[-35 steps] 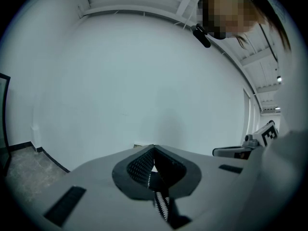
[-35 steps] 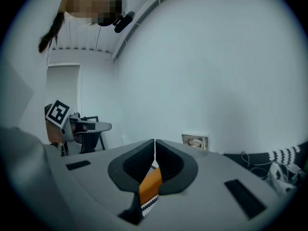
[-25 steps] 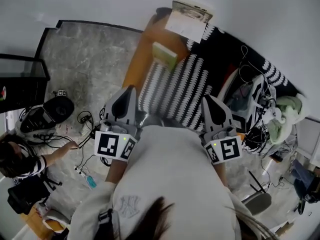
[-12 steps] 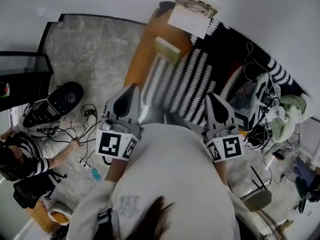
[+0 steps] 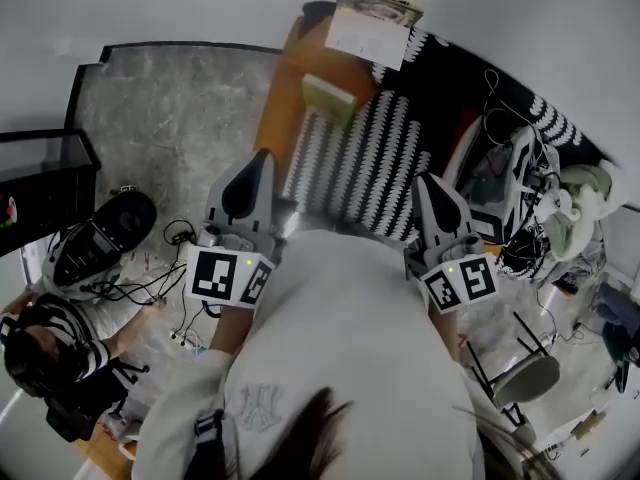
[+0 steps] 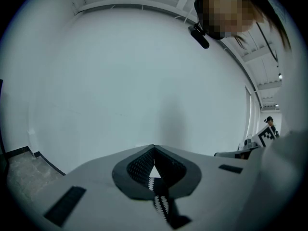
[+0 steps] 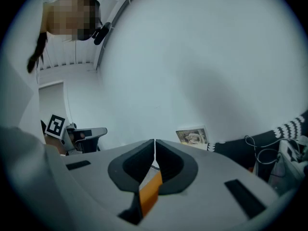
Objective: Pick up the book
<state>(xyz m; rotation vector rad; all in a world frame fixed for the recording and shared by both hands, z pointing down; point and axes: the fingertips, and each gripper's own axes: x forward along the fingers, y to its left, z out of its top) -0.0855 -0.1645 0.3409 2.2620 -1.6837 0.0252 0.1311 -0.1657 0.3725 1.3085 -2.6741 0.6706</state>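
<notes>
A small pale-green book [image 5: 328, 98] lies flat at the far end of the orange-edged surface [image 5: 272, 118], on the edge of a black-and-white patterned cloth [image 5: 360, 168]. A printed picture [image 5: 372, 26] leans on the white wall behind it and also shows in the right gripper view as the picture [image 7: 192, 136]. My left gripper [image 5: 262, 154] is held near my body, well short of the book, its jaws closed tip to tip [image 6: 154, 148] with nothing in them. My right gripper [image 5: 424, 178] hangs over the cloth, also shut and empty [image 7: 155, 141].
A person [image 5: 40, 343] sits on the grey floor at the left beside a black device [image 5: 100, 233] and loose cables [image 5: 175, 238]. A black cabinet [image 5: 40, 178] stands at the far left. Tangled cables and bags [image 5: 510, 188] crowd the right, with a stool [image 5: 525, 373] below.
My left gripper has edged forward a little toward the book. The right gripper has rolled slightly in place. The seated person at the left has shifted.
</notes>
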